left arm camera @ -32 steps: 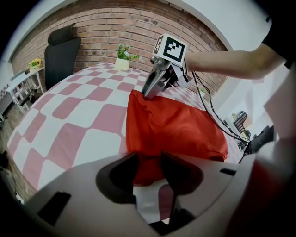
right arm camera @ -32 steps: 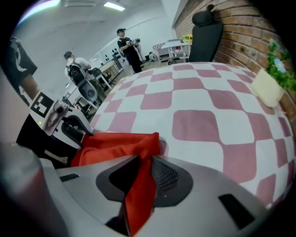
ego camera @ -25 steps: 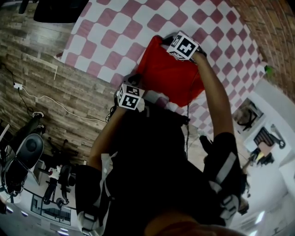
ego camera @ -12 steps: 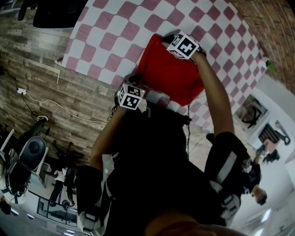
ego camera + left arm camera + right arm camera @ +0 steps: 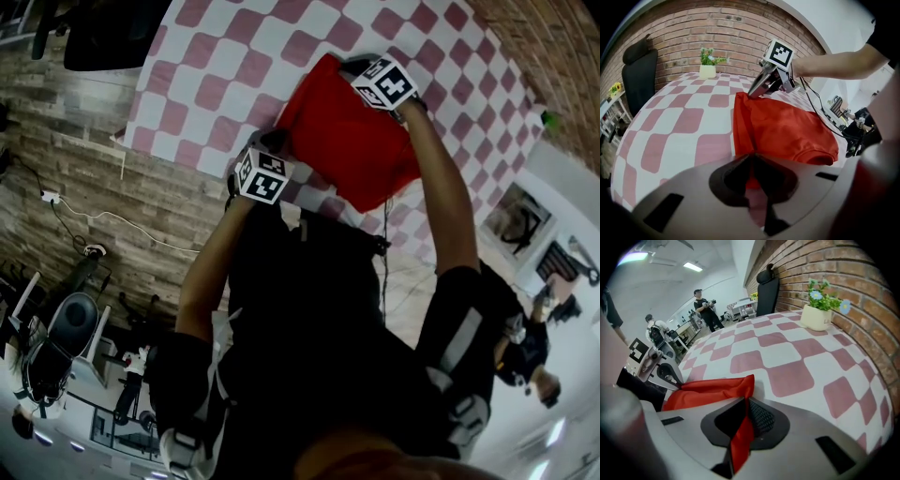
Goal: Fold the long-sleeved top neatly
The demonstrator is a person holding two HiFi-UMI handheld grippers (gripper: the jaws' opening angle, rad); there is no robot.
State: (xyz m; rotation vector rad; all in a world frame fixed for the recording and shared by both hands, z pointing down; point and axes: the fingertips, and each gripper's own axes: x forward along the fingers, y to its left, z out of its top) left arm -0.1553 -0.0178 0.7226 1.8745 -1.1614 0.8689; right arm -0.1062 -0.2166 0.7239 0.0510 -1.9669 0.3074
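Observation:
A red long-sleeved top point(image 5: 349, 136) lies partly folded on the pink-and-white checked table point(image 5: 234, 66). My left gripper point(image 5: 277, 145) is shut on the near-left corner of the top point(image 5: 787, 131); its jaws have just been closing with red cloth pinched between them. My right gripper point(image 5: 352, 67) is shut on the far corner, and a strip of the red cloth point(image 5: 712, 387) runs down between its pads. Each gripper shows in the other's view: the right gripper point(image 5: 752, 93) above the cloth edge, the left gripper point(image 5: 677, 383) at the far end of the fold.
A small potted plant point(image 5: 708, 65) stands by the brick wall point(image 5: 843, 273) at the table's end. A black chair point(image 5: 640, 70) sits beside the table. People point(image 5: 705, 310) stand in the room behind. Cables trail over the wooden floor point(image 5: 84, 211).
Both grippers have shifted a little farther across the table, carrying the red top's held edge with them. Both wrists have rolled slightly.

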